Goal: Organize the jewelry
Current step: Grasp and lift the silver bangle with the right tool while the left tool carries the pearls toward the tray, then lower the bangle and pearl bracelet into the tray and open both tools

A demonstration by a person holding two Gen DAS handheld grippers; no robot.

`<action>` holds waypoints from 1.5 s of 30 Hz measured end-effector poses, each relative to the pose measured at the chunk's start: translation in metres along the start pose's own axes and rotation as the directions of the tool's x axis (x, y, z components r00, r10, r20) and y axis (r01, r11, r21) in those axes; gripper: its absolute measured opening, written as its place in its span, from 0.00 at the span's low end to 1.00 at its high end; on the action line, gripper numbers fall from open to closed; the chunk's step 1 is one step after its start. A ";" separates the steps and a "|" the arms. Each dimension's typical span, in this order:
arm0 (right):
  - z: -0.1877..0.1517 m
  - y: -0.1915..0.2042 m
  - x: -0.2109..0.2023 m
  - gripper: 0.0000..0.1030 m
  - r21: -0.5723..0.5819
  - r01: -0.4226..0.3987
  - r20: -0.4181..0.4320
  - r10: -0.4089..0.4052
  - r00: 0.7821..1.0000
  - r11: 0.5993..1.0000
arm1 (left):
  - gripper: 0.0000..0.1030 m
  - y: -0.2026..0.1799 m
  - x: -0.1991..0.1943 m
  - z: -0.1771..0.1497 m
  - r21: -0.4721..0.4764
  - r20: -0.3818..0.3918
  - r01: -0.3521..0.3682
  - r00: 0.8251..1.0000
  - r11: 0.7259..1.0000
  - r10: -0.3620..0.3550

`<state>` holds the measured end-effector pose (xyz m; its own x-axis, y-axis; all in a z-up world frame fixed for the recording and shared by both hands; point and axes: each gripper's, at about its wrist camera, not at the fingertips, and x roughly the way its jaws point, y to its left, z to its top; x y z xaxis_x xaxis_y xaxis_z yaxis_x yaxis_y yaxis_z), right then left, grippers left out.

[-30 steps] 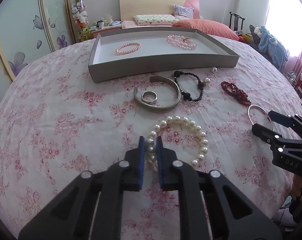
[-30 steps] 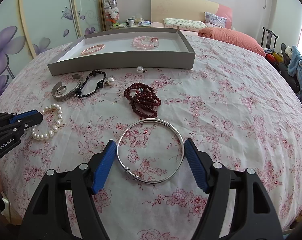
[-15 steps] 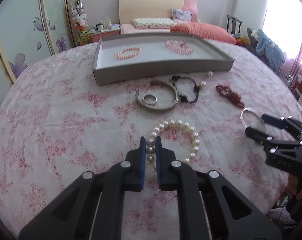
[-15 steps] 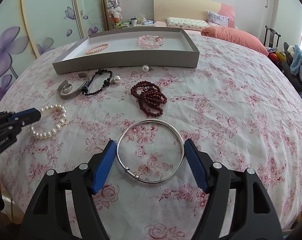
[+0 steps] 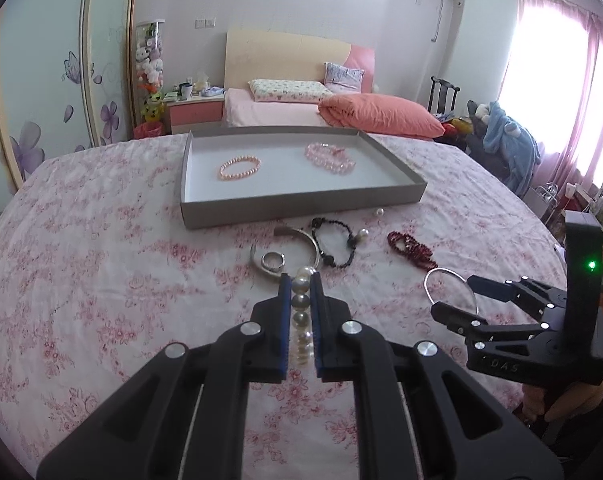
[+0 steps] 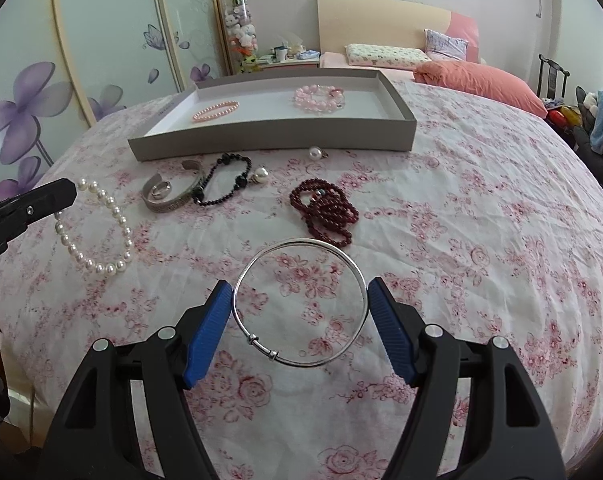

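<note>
Left gripper [image 5: 300, 312] pinching pearl bracelet [image 6: 97, 228] by its strand, loop hanging clear of bedspread [image 6: 481, 240], presumably bound for grey tray [image 6: 269, 142]. Right gripper [image 6: 299, 320] clamped across silver bangle [image 6: 299, 302], pads bracing opposite sides, apparently for carrying.

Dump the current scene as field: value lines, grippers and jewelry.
left hand-held gripper: shut on white pearl bracelet, lifted
right hand-held gripper: pads against sides of silver bangle
grey tray: holds pink bead bracelet and pale pink bead strand
on floral cloth: silver cuff around a ring, black bead bracelet, dark red bead strand, loose pearl
</note>
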<state>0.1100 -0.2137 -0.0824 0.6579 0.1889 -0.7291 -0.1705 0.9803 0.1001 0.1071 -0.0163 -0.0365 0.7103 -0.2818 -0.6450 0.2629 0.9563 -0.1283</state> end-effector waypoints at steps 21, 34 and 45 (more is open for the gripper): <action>0.022 0.016 -0.023 0.68 -0.017 -0.056 0.114 0.058 0.992 0.998 | 0.10 -0.001 -0.017 0.012 -0.019 0.069 0.002 0.998 1.000 0.000; 0.051 0.017 -0.044 0.68 -0.017 -0.041 0.250 0.044 0.967 0.999 | 0.10 -0.004 -0.035 0.041 -0.029 0.175 -0.021 0.984 0.999 0.026; 0.080 0.012 -0.058 0.68 -0.006 -0.009 0.359 0.011 0.933 1.000 | 0.10 -0.011 -0.035 0.067 -0.024 0.244 -0.059 0.968 0.998 0.063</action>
<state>0.1281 -0.2079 0.0149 0.8756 0.2082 -0.4359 -0.1814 0.9780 0.1027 0.1231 -0.0223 0.0381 0.8633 -0.2313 -0.4485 0.2045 0.9729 -0.1082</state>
